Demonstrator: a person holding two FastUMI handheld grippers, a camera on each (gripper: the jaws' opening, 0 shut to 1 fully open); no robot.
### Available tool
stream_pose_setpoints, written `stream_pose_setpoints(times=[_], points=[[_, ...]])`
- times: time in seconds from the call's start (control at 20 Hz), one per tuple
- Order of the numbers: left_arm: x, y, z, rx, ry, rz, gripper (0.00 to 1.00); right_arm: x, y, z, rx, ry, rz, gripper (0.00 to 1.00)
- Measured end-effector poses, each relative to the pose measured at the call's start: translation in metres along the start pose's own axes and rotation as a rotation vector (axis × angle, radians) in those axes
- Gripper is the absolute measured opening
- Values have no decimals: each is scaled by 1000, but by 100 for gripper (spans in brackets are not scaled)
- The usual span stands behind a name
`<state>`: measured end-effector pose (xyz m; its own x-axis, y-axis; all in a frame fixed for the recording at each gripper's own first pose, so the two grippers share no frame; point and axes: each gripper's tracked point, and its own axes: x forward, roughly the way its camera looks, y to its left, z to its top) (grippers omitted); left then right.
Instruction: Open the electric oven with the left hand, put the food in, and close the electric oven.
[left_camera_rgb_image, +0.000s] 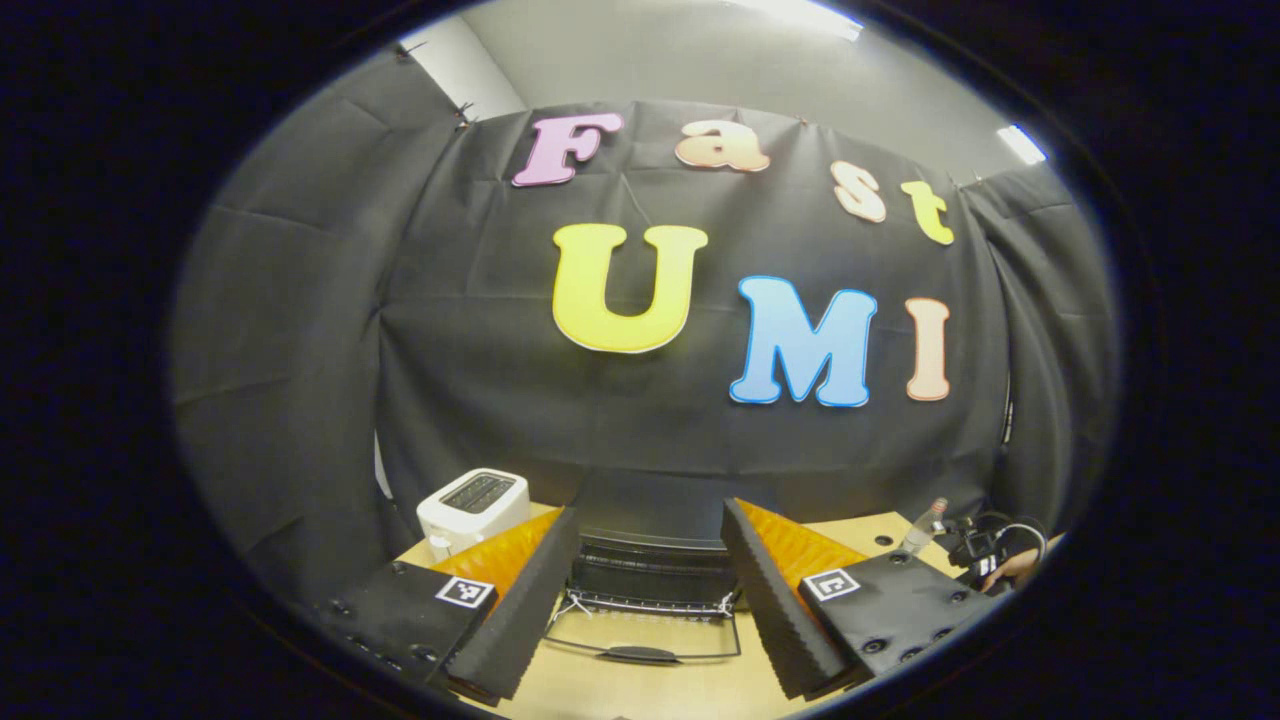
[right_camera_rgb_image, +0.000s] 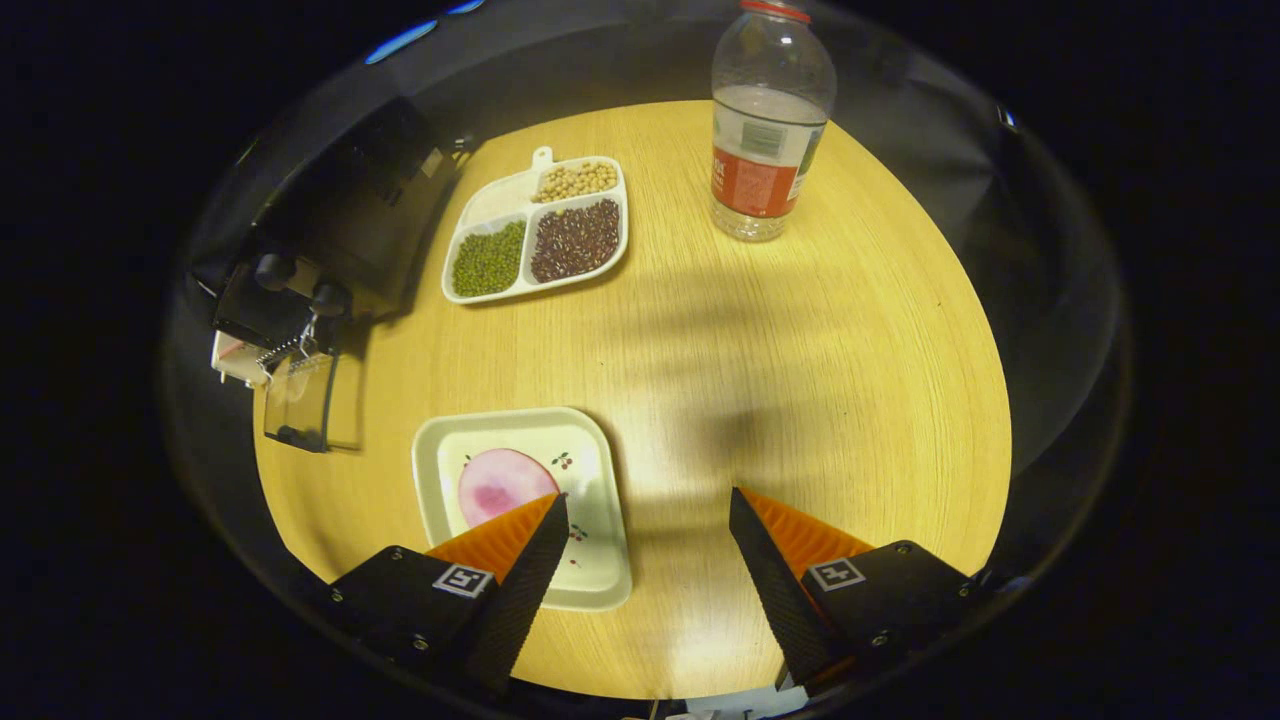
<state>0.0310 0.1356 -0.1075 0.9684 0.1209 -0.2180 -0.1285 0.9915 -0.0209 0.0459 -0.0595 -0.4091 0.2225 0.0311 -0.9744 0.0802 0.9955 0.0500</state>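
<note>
- The small black electric oven (left_camera_rgb_image: 655, 575) already stands open: its glass door (left_camera_rgb_image: 640, 635) lies flat on the light wooden table (left_camera_rgb_image: 620, 690), between the fingers of my left gripper (left_camera_rgb_image: 648, 590), which are spread and hold nothing.
- The food, a round pink slice (right_camera_rgb_image: 497, 485), is not yet in; it rests on the square white plate (right_camera_rgb_image: 590, 455), near the oven (right_camera_rgb_image: 320, 240).
- My right gripper (right_camera_rgb_image: 648, 550) hangs above the plate's edge, wide apart and empty.
- I judge that picking up the food, loading and closing remain.
</note>
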Motion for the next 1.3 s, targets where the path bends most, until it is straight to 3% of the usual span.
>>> stream_pose_setpoints(times=[0.15, 0.3, 0.4, 0.55, 0.65, 0.7, 0.75, 0.8, 1.0, 1.1, 1.3], points=[[0, 13, -7, -20, 16, 26, 100, 14, -4, -6, -47, 29, -53, 98], [0, 23, -15, -38, 36, 41, 97, 20, 1, -11, -59, 51, -51, 99], [0, 26, -20, -43, 47, 44, 96, 22, 6, -11, -60, 52, -36, 95], [1, 24, -20, -44, 48, 37, 97, 24, 16, -7, -108, 56, 11, 80], [1, 22, -17, -40, 45, 29, 97, 16, 16, -9, -45, 88, 19, 13], [2, 21, -17, -37, 39, 26, 97, 40, 13, -17, -24, 72, 25, 13], [2, 19, -15, -33, 33, 20, 97, 51, 11, -24, -9, 102, 41, 0], [1, 18, -12, -28, 28, 14, 97, 25, 14, -11, -3, 102, 56, 1], [-2, 18, -5, -10, 18, 10, 96, 19, 13, -13, 34, 82, 139, 0], [-3, 19, -4, -1, 21, 14, 100, 19, 14, -15, 84, 71, 202, 0], [-6, 19, -3, 11, 26, 14, 96, 14, 22, -25, 180, 65, 346, 0]])
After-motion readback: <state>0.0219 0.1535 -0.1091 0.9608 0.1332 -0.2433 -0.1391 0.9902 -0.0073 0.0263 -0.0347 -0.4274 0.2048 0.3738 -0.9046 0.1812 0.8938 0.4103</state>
